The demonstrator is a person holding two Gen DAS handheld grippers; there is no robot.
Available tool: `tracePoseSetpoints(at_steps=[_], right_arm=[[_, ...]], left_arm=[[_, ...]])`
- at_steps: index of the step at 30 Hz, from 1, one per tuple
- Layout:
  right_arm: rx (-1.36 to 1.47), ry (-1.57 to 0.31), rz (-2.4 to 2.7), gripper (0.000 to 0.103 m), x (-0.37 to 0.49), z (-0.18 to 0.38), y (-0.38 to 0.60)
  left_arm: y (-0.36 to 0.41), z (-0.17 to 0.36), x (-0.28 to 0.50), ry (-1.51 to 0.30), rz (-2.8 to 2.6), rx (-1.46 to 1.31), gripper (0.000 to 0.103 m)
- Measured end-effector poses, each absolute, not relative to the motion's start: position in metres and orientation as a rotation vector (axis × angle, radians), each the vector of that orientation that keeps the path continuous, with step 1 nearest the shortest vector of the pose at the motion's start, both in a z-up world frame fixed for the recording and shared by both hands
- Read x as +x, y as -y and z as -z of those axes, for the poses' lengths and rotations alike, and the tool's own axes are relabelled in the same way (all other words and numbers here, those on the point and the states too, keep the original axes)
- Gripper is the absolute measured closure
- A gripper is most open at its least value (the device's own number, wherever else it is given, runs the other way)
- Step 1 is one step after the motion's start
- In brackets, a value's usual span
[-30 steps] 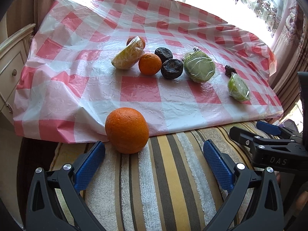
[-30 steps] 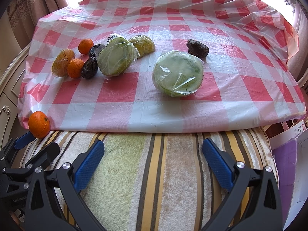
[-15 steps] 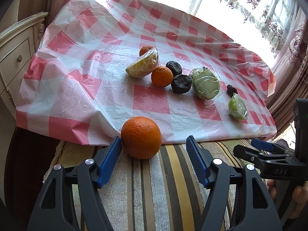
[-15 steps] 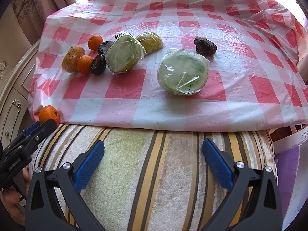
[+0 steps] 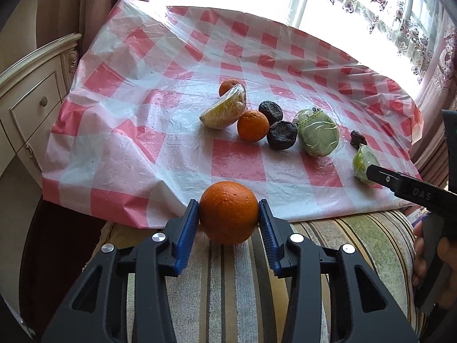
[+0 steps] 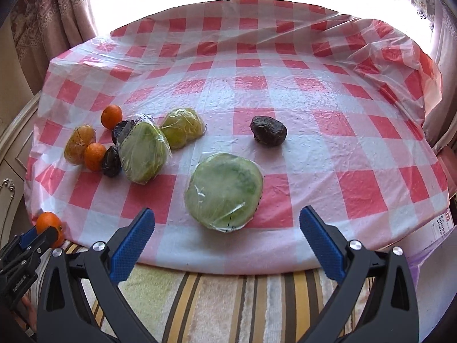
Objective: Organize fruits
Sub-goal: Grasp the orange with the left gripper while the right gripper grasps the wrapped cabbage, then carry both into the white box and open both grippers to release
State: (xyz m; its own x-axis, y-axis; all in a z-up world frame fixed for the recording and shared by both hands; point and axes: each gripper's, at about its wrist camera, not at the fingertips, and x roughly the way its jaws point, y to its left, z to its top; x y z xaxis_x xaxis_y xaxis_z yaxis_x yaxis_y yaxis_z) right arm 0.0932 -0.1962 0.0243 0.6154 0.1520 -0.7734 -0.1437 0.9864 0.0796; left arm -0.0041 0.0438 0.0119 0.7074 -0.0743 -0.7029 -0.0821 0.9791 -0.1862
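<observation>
A large orange [image 5: 228, 213] rests on the striped cushion at the front edge of the checked cloth. My left gripper [image 5: 228, 205] is closing on it, and both blue pads touch its sides. My right gripper [image 6: 227, 211] stands open over the cloth's front edge, with a wrapped green fruit [image 6: 224, 190] just beyond its fingertips and untouched. Further left lies a cluster: two small oranges [image 6: 95, 156], dark wrinkled fruits [image 6: 112, 157], a wrapped yellow fruit [image 6: 78, 143] and two wrapped green fruits [image 6: 144, 151]. One dark fruit [image 6: 268, 134] lies alone.
The red-and-white plastic cloth [image 5: 137, 120] covers a raised surface below a bright window. A cream cabinet with drawers [image 5: 31, 100] stands to the left. The striped cushion [image 5: 228, 280] runs along the front. Curtains hang on both sides, and a purple box [image 6: 437, 254] sits at the right.
The left jaws have closed from wide open onto the sides of the large orange. The right gripper has moved forward and up, so the wrapped green fruit now lies just ahead of its fingers.
</observation>
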Motion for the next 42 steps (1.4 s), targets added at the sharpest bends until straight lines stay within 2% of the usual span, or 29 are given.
tracePoseSetpoints(at_steps=[3, 5, 9, 12, 14, 27, 42], right_arm=[[-0.011, -0.884, -0.13, 0.003, 0.102, -0.024, 0.192], [-0.023, -0.903, -0.121, 0.011, 0.109, -0.02, 0.19], [-0.028, -0.924, -0.105, 0.019, 0.116, -0.014, 0.188], [-0.027, -0.931, -0.115, 0.03, 0.119, -0.012, 0.188], [-0.016, -0.938, -0.15, 0.042, 0.119, -0.01, 0.186], [0.143, -0.876, -0.198, 0.043, 0.09, -0.027, 0.227], [0.272, -0.823, -0.079, 0.043, 0.027, -0.046, 0.354]], left_arm=[[-0.041, -0.015, -0.005, -0.777, -0.001, -0.196, 0.063], [-0.039, -0.017, -0.006, -0.769, 0.004, -0.186, 0.063], [-0.035, -0.02, -0.006, -0.76, 0.01, -0.169, 0.063], [-0.033, -0.021, -0.006, -0.76, 0.015, -0.165, 0.063], [-0.03, -0.022, -0.005, -0.757, 0.018, -0.157, 0.063], [0.004, -0.045, 0.003, -0.719, 0.094, -0.099, 0.063], [0.112, -0.058, 0.019, -0.729, 0.325, 0.056, 0.063]])
